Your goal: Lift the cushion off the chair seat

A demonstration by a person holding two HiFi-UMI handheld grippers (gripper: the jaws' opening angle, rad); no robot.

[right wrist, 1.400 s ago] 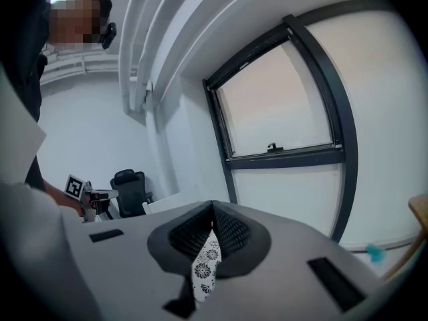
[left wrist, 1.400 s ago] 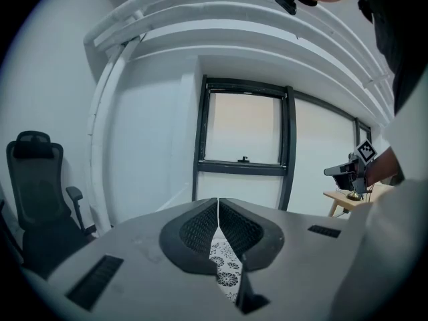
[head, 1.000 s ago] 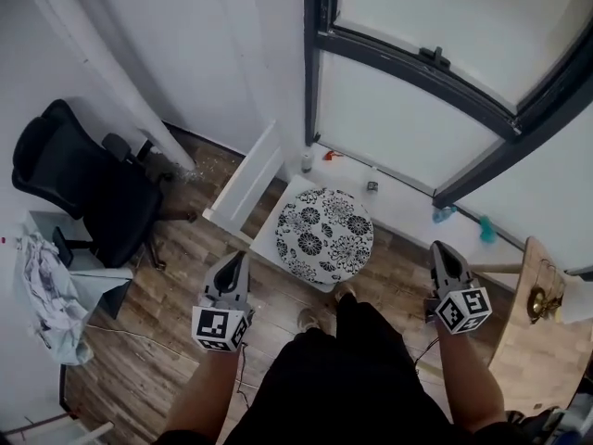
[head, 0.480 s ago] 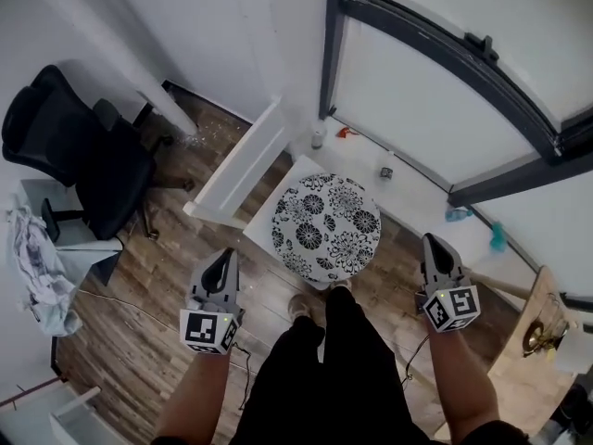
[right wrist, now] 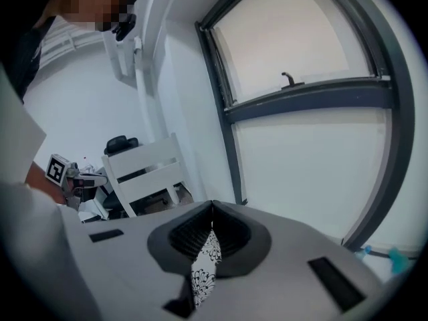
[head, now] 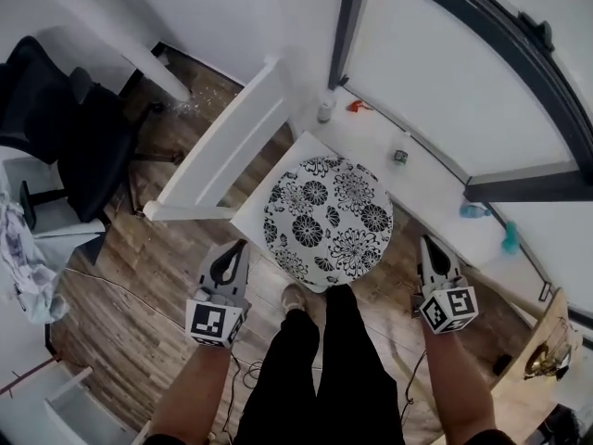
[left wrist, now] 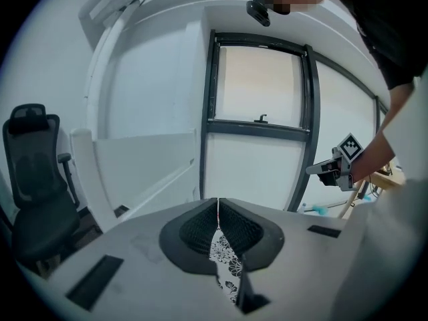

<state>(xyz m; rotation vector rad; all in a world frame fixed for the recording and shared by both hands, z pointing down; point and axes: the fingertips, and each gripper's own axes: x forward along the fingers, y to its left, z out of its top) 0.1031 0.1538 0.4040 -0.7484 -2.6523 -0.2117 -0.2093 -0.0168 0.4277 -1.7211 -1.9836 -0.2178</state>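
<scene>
A round cushion point(head: 329, 219) with a black-and-white flower print lies on the seat of a white wooden chair point(head: 222, 151). My left gripper point(head: 239, 247) hangs just off the cushion's near left edge, shut and empty. My right gripper point(head: 426, 242) hangs to the cushion's right, also shut and empty. Neither touches the cushion. In the left gripper view the closed tips point(left wrist: 218, 199) meet, and the flower print point(left wrist: 224, 273) shows through the slot below them. The right gripper view shows the same: tips point(right wrist: 212, 202) together, print point(right wrist: 204, 266) beneath.
A black office chair point(head: 74, 128) stands at the left, with crumpled cloth point(head: 23, 258) beside it. A dark-framed window point(head: 482, 63) and white sill with a small bottle point(head: 326, 109) lie beyond the chair. A wooden table point(head: 547, 341) is at right. The person's legs point(head: 315, 369) stand before the seat.
Both grippers have sunk lower and now flank the cushion more closely. The head view has moved nearer, so chair and cushion appear larger. The jaws stayed shut.
</scene>
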